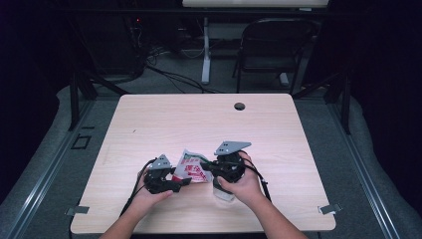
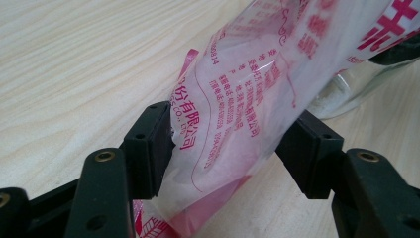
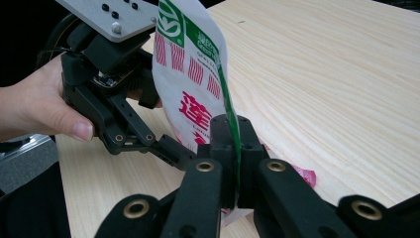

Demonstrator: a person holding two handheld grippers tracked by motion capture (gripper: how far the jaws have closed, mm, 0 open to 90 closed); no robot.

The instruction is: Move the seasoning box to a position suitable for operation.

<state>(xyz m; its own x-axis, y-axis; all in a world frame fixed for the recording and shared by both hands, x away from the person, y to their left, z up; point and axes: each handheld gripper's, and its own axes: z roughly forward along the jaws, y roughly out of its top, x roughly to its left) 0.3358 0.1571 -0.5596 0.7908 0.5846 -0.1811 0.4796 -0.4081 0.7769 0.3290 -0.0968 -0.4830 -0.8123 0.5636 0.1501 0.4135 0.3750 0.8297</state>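
Note:
A clear plastic bag [image 1: 191,169] with red print and a green edge stands up off the wooden table [image 1: 199,119], held between both hands. My right gripper [image 1: 205,167] is shut on the bag's green edge [image 3: 225,99], its jaws [image 3: 233,144] meeting flat on the film. My left gripper [image 1: 182,181] has its jaws [image 2: 228,144] standing wide on either side of the puffy lower part of the bag [image 2: 247,99], without squeezing it. The left gripper [image 3: 176,146] reaches in low behind the bag in the right gripper view. A clear glass jar [image 2: 346,89] stands just behind the bag, under the right hand [image 1: 224,193].
The table has a round cable hole [image 1: 240,106] near its far edge. A black folding chair [image 1: 271,45] and a white desk leg [image 1: 205,50] stand on the floor beyond it. Cables trail from both grippers toward the near edge.

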